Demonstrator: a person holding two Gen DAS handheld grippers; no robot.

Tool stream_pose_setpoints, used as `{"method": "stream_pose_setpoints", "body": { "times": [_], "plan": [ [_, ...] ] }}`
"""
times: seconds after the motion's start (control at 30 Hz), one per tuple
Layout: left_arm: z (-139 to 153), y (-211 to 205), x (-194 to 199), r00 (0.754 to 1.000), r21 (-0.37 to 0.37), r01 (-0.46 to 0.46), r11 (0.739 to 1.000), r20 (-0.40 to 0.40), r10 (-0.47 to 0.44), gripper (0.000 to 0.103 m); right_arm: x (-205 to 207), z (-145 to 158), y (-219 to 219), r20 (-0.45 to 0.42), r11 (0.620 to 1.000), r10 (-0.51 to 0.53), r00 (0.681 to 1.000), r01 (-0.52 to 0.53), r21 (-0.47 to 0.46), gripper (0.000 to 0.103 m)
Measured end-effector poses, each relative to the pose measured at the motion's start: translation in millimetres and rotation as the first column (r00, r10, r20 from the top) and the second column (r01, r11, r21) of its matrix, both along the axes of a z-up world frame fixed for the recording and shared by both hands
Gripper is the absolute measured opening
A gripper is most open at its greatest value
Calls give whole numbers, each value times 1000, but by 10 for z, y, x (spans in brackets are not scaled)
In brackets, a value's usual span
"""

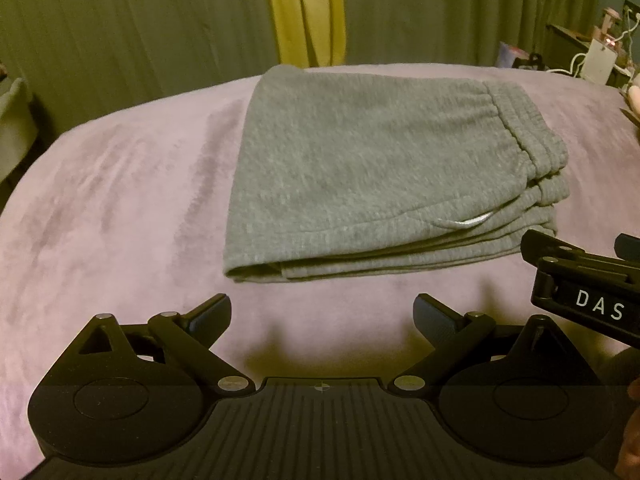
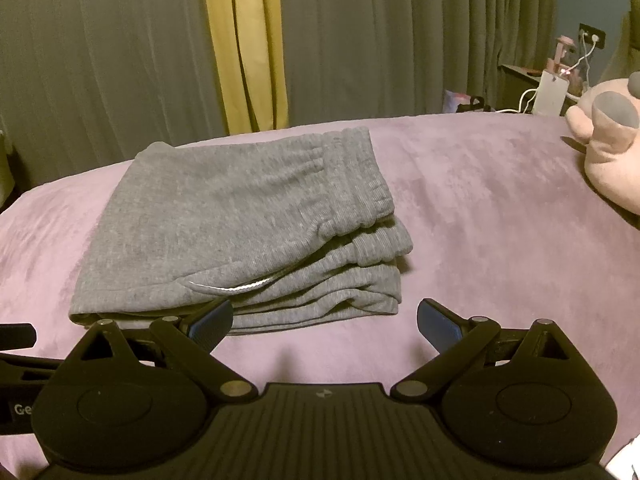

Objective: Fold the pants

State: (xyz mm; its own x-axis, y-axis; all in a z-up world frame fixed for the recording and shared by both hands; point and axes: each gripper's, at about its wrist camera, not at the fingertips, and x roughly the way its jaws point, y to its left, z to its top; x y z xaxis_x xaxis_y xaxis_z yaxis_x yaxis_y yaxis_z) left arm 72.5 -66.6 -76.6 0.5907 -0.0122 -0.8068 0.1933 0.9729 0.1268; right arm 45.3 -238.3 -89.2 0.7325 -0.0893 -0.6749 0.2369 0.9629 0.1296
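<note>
while both grippers hang over the bed, neither one holds a thing. the left gripper (image 1: 322,316) has its fingers spread wide apart, with only the purple blanket (image 1: 120,208) between them. the grey pants (image 1: 360,168) lie folded in a flat stack just ahead of it, a little to its right, not touching its fingers. the stretchy waist part is on the side away from the left gripper's left finger, and a small white cord (image 1: 468,222) peeks out near the front edge. to the right, the right gripper (image 2: 325,322) is let go too, fingers wide apart. the pants sit ahead of it and to its left, and its left finger (image 2: 210,324) looks to be right at the front edge of the stack. far off to its right rests a pink soft toy (image 2: 608,160). grey curtains (image 2: 120,60) with one yellow strip (image 2: 244,48) hang behind the bed.
</note>
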Motion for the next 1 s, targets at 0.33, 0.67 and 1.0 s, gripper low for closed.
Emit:
{"method": "stream_pose_setpoints", "body": {
  "times": [0.33, 0.67, 1.0],
  "plan": [
    [-8, -16, 12, 1000, -2, -2, 1000, -6, 1, 100, 10, -19, -14, -6, 1000, 2, 1000, -2, 5, 99],
    [-9, -16, 24, 1000, 4, -2, 1000, -10, 2, 100, 14, -29, -12, -8, 1000, 2, 1000, -2, 5, 99],
    [-8, -16, 30, 1000, 4, -1, 1000, -12, 1, 100, 15, -39, -23, -12, 1000, -3, 1000, 3, 12, 99]
  ]
}}
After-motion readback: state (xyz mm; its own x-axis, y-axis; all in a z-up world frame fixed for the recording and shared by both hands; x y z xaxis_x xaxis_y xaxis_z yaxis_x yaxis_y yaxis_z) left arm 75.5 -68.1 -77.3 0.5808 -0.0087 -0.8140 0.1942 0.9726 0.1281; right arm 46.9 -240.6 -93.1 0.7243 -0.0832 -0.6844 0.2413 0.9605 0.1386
